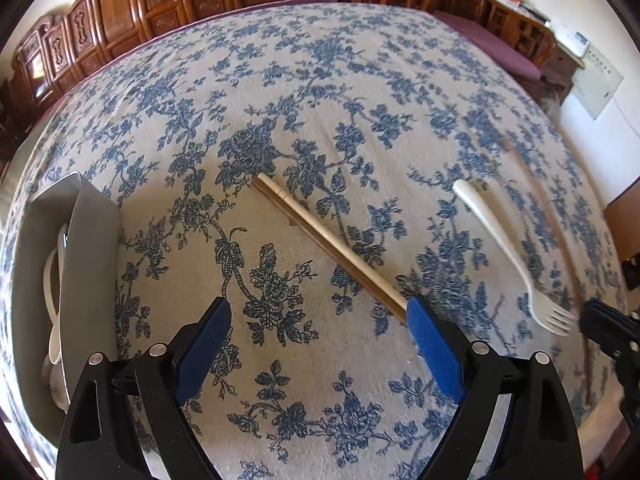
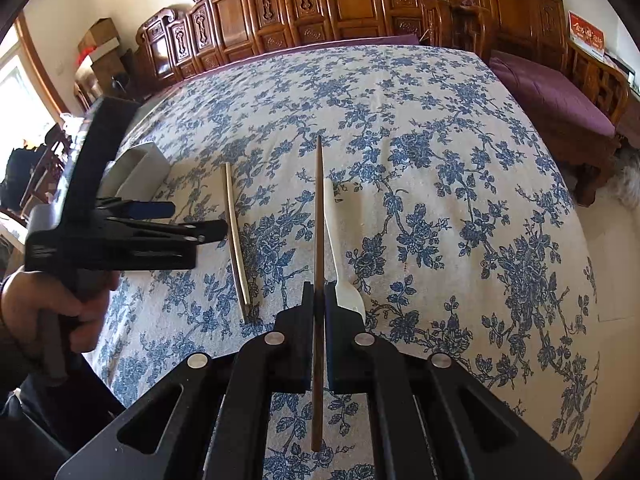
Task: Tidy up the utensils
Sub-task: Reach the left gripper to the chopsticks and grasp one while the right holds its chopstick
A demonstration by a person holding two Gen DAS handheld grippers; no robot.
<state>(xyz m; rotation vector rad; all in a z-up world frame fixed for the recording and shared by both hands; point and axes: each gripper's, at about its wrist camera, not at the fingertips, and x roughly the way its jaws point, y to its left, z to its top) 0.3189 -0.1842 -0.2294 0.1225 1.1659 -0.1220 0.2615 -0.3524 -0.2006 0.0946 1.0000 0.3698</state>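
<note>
The left tool [image 1: 318, 332] is held wide open above the floral cloth [image 1: 320, 100] of the table, with nothing between its blue pads [image 1: 436, 344]. A pale chopstick [image 1: 328, 246] lies on the cloth, its near end just beside the right pad. A white fork [image 1: 512, 256] is seen further right, tines toward the camera. A grey tray [image 1: 92, 240] stands at the left, with white utensils inside. The right tool [image 2: 319, 300] is clamped fully on a brown chopstick [image 2: 319, 216], which is raised above the fork [image 2: 334, 240].
</note>
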